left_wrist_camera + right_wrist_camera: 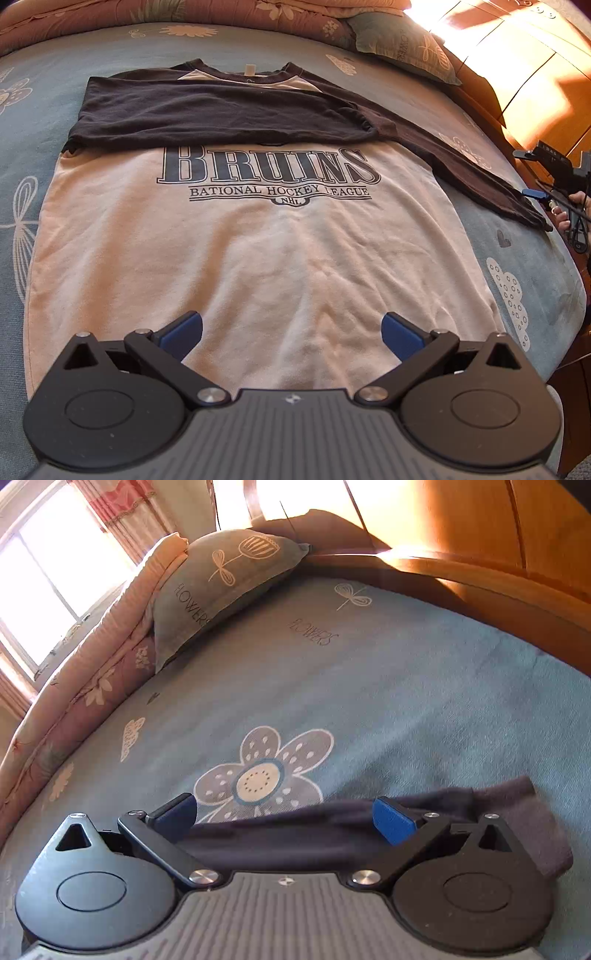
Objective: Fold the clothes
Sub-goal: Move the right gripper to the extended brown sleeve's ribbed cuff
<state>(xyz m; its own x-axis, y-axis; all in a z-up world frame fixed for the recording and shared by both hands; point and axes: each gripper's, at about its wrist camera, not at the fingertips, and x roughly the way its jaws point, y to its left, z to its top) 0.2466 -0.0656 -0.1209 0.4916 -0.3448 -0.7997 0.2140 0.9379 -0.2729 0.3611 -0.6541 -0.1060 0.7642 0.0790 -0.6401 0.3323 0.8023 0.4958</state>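
A white shirt (258,240) with dark sleeves and a "BRUINS" print lies flat on the bed, collar away from me. One dark sleeve (221,114) is folded across the chest. The other sleeve (472,177) stretches out to the right, and its cuff end (295,834) lies between the spread fingers of my right gripper (284,818), which is open and low over it. That right gripper (532,177) also shows at the far right of the left wrist view. My left gripper (291,332) hangs open over the shirt's hem, holding nothing.
A blue bedsheet (369,686) with flower prints covers the bed. A grey pillow (221,583) and a pink quilt (110,635) lie at the head. A wooden bed frame (498,590) runs along the right side. A person's hand (565,218) holds the right gripper.
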